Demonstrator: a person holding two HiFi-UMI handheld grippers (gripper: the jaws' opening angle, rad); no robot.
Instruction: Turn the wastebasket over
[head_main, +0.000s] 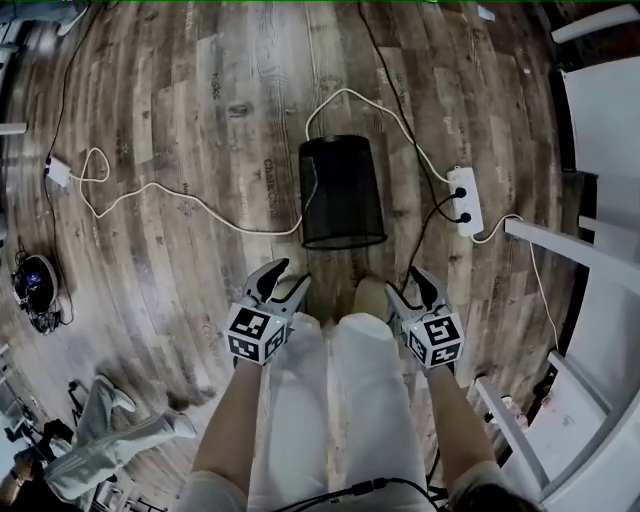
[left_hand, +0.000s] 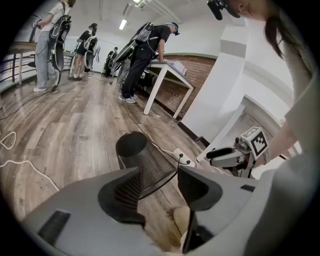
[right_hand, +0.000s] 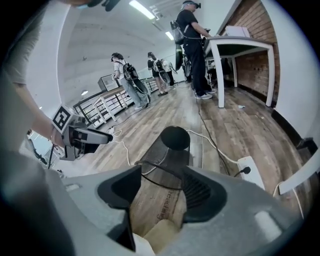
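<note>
A black mesh wastebasket (head_main: 341, 195) stands on the wooden floor with its wide rim down and its closed narrow base up. It also shows ahead of the jaws in the left gripper view (left_hand: 145, 160) and in the right gripper view (right_hand: 167, 155). My left gripper (head_main: 283, 281) hangs near the basket's left front, apart from it, open with nothing between its fingers (left_hand: 160, 185). To the basket's right front is my right gripper (head_main: 408, 290), also open and empty (right_hand: 160, 187). Both point down and forward at the basket.
A white power strip (head_main: 465, 200) lies right of the basket, and a white cable (head_main: 180, 195) loops past its left side and behind it. A white table frame (head_main: 575, 250) stands at the right. My own white-trousered legs (head_main: 340, 400) are below. Several people stand at a far table (left_hand: 167, 70).
</note>
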